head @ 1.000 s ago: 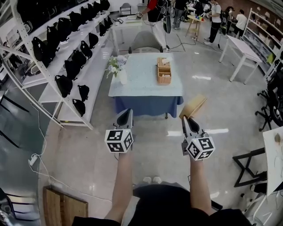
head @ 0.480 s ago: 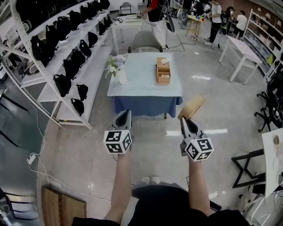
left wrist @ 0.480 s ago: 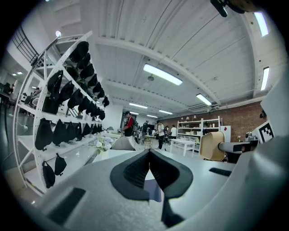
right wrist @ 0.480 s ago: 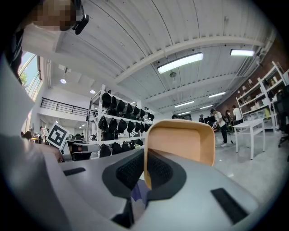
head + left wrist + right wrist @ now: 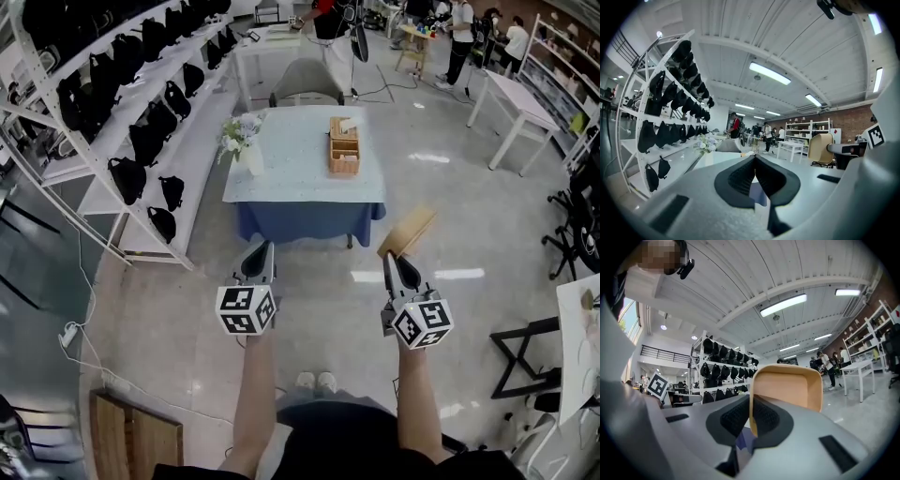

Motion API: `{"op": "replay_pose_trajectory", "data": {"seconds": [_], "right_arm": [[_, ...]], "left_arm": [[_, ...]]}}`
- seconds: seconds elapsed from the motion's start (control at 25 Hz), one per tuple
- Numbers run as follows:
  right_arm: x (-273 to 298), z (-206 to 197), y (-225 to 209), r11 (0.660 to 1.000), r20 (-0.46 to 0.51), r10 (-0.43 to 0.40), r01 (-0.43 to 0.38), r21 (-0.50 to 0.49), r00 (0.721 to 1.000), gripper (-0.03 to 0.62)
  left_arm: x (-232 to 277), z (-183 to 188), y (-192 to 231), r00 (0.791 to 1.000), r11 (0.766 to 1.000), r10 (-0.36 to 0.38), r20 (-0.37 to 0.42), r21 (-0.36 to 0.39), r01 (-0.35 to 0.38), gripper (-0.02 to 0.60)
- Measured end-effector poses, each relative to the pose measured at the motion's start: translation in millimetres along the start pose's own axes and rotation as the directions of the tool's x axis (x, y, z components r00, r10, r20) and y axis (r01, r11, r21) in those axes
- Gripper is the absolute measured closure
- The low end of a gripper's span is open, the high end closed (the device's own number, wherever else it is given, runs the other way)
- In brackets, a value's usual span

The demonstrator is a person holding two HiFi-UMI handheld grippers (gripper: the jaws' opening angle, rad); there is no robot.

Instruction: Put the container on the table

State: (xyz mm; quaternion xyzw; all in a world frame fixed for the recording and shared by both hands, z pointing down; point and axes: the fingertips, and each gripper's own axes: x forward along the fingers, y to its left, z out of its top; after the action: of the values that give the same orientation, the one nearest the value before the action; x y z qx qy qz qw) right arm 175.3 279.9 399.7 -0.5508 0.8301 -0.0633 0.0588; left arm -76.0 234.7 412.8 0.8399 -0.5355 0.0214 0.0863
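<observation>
The right claw point(image 5: 394, 258) grips the container point(image 5: 409, 230) by its rim, bound for the counter point(image 5: 298, 173) at twelve o'clock; left claw point(image 5: 263, 248) closed, empty

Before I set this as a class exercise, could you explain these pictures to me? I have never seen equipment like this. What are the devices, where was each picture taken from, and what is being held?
There is no robot here. A person stands holding a hand tool in each hand: the left gripper and the right gripper. The marker cubes are part of these tools.

The head view comes from a camera on the person's head, looking steeply down. Each gripper view comes from a camera riding on that gripper, looking forward along it.

The right gripper's fingers are closed on the edge of a tan container. The left gripper's fingers are together and hold nothing.

Ahead stands a table with a vase of flowers and a wooden box on it. The container is not on the table yet.
</observation>
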Motion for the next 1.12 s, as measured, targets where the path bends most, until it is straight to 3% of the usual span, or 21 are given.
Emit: {"op": "replay_pose_trajectory", "data": {"seconds": [0.64,1.12], "right_arm": [[20,1,-23,1.0,0.007,0.02,-0.02,0.011,1.0,0.582],[107,5,-53,0.999,0.019,0.014,-0.013,-0.039,1.0,0.582]], "left_arm": [[13,-14,-1,1.0,1.0,0.028,-0.004,-0.004,-0.028,0.574],[100,15,44,0.998,1.0,0.011,0.065,-0.008,-0.01,0.574]]}}
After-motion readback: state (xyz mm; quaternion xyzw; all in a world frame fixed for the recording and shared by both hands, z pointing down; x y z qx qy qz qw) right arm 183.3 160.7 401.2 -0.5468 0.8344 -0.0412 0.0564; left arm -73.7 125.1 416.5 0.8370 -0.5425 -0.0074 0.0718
